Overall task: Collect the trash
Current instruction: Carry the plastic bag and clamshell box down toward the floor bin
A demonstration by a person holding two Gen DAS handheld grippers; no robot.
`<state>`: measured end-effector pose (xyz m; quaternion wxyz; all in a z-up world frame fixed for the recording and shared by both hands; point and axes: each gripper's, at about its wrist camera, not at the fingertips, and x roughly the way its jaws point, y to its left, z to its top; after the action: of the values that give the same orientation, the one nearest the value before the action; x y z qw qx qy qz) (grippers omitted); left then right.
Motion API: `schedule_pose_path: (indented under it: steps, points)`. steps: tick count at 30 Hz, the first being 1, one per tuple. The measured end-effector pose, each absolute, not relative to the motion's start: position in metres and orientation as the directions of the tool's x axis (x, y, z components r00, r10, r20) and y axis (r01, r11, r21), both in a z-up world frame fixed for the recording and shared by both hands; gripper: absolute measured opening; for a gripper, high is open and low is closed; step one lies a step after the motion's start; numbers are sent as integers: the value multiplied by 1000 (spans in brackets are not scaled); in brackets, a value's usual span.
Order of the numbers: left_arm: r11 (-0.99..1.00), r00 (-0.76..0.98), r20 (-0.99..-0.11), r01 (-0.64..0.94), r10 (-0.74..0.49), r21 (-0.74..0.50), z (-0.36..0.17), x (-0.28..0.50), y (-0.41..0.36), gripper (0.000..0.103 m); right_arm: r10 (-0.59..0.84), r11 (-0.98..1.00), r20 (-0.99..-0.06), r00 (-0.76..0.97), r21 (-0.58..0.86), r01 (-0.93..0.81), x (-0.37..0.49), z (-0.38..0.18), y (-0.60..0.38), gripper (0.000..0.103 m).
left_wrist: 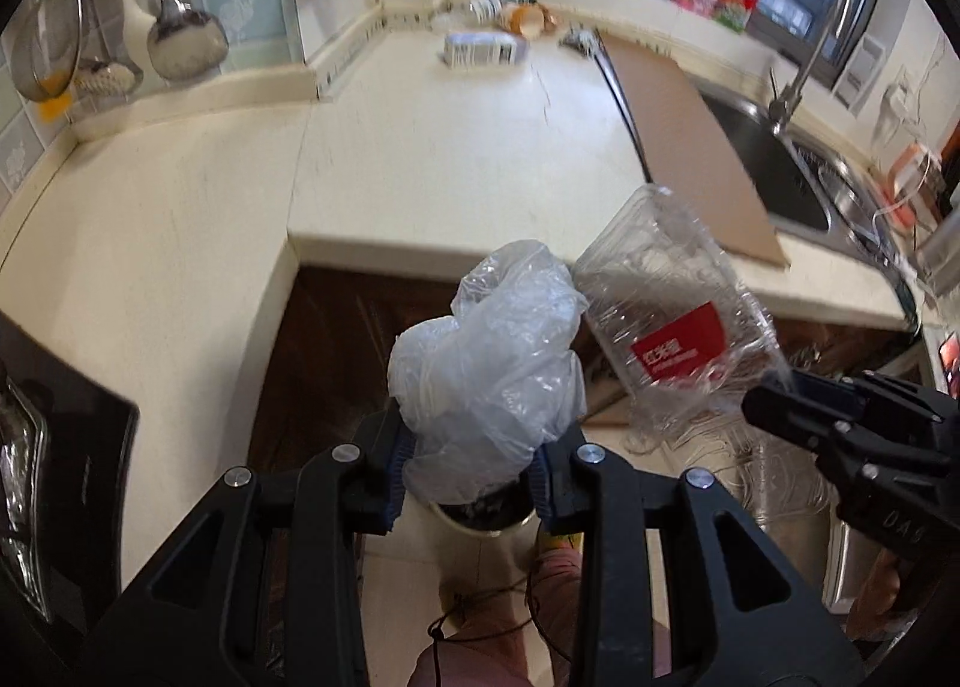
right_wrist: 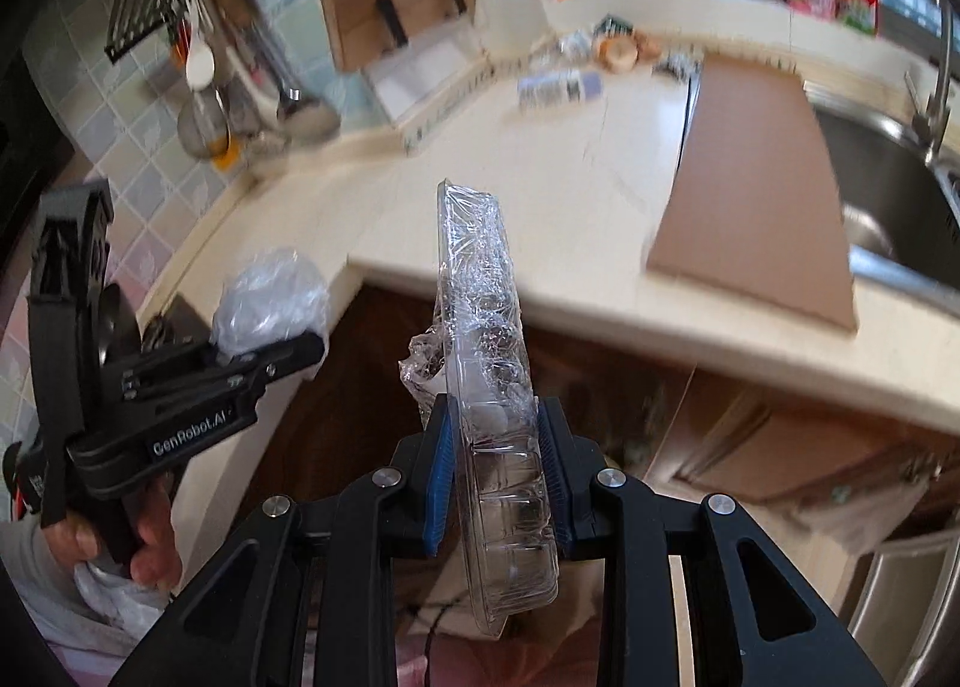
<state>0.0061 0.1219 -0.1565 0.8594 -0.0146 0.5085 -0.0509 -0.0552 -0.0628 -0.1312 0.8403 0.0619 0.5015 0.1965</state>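
Below countertop point(left_wrist: 420, 159), left gripper point(left_wrist: 468, 483) clamps plastic bag point(left_wrist: 492, 363), right gripper point(right_wrist: 495, 477) clamshell point(right_wrist: 486, 327).

From my left wrist view, the bin point(left_wrist: 486, 513) below is mostly hidden behind the crumpled plastic bag point(left_wrist: 489, 363) and my left tongs point(left_wrist: 471, 471), so I can't read its contents. The litter at the far desk corner point(left_wrist: 510, 12) is too small to identify. In the right wrist view that same pile point(right_wrist: 612, 48) is motion-blurred. The right tongs point(left_wrist: 780, 405) are cut off by the frame's edge, and their grip on the clear tray point(left_wrist: 672, 315) smears.
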Motion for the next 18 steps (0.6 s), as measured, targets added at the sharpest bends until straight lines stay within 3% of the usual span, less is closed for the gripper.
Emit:
schedule_pose_path:
  steps: [10, 18]
  points:
    - [997, 370, -927, 66, -68, -47, -244, -1, 109, 29, 397, 910, -886, 242, 345, -230, -74, -235, -64, 27]
    - [996, 252, -964, 43, -82, -73, -354, 8, 97, 29, 384, 918, -920, 78, 371, -136, -80, -366, -71, 27]
